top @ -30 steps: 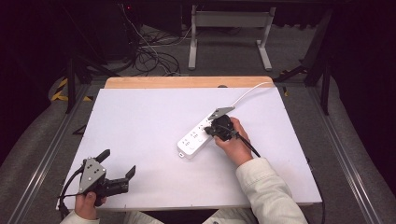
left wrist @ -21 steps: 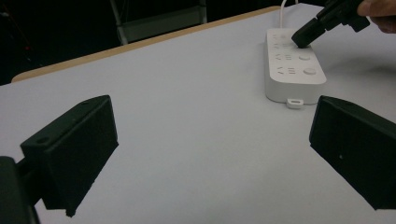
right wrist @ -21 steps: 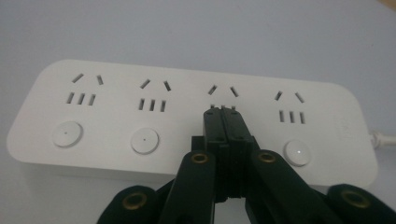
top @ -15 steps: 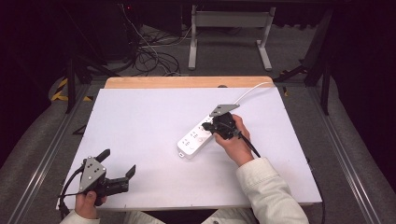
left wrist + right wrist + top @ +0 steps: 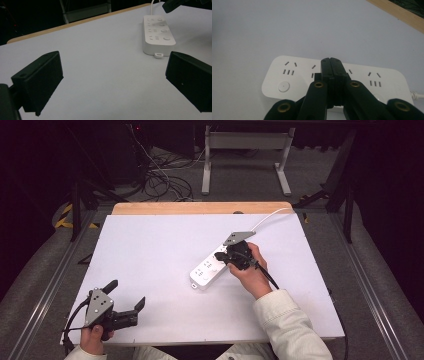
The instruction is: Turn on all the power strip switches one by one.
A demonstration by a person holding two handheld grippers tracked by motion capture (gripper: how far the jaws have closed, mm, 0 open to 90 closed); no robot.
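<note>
On the white counter (image 5: pixel 150 250), right of centre, the power strip (image 5: pixel 209 268) lies flat and diagonal, its cable (image 5: pixel 270 216) running off the far edge. My right tool (image 5: pixel 226 257) is above its far half, jaws pressed fully together with nothing between them, tips over the sockets. My left tool (image 5: pixel 126 296) rests near the front-left corner, jaws spread wide and empty. I judge the strip rigid, light and smooth-sided; take it across the narrow width, mid-body, because the cable will drag.
</note>
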